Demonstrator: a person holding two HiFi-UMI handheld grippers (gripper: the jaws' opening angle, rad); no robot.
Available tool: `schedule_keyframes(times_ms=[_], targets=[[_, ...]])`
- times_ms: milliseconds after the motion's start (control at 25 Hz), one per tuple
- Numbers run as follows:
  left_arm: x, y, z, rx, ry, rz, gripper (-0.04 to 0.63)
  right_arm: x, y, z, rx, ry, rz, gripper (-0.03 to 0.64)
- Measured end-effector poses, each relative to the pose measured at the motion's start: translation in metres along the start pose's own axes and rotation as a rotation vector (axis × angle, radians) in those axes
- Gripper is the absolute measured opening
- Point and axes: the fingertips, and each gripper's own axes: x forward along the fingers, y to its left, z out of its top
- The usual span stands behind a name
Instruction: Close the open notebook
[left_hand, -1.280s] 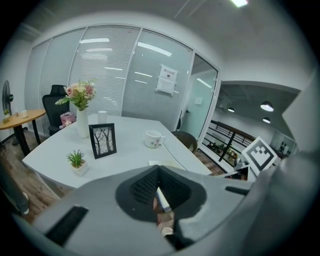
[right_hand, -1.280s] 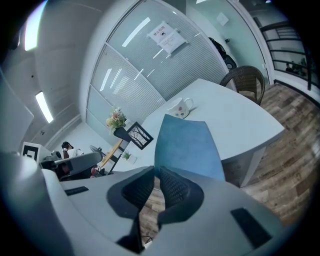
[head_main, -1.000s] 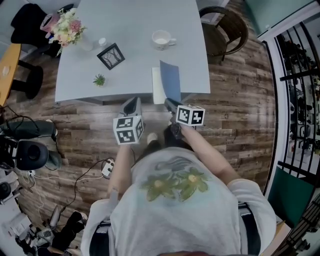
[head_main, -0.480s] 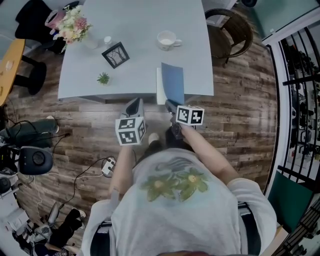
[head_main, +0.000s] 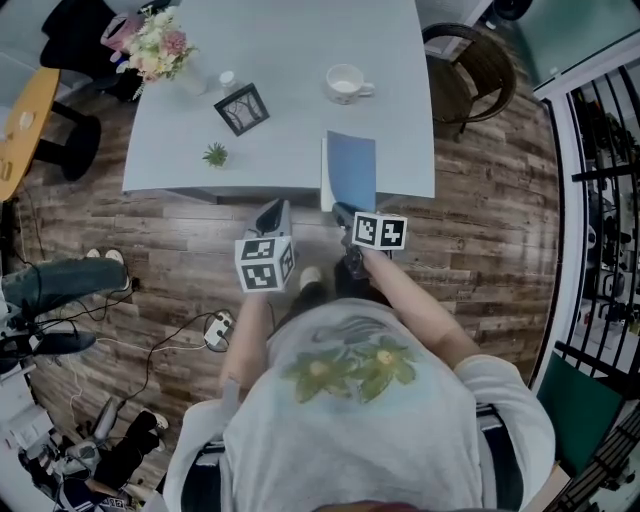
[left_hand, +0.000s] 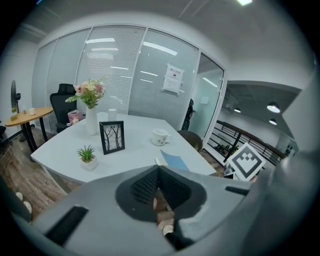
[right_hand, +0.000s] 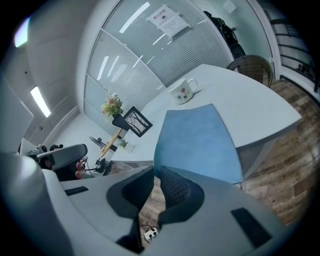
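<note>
Nearest, the left gripper (left_hand: 159, 170) hung with its jaws together on nothing. The right gripper (right_hand: 154, 172) pinched the near left corner of the notebook (head_main: 350, 170), whose blue cover (right_hand: 195, 140) slanted over white pages (head_main: 325, 172). The notebook lay at the table's (head_main: 280, 60) near edge, its long axis running away from the person.

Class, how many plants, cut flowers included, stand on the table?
2: the flowers in a vase at the far left corner, and a small potted plant near the front edge. None seems hidden.
</note>
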Motion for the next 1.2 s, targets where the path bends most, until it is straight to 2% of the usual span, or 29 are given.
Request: schedule_keyframes(times_ms=[1200], targets=[[-0.018, 0.019, -0.018, -0.07, 0.006, 0.1, 0.003, 0.042, -0.018, -0.026, -0.065, 0.171, -0.037, 0.058]])
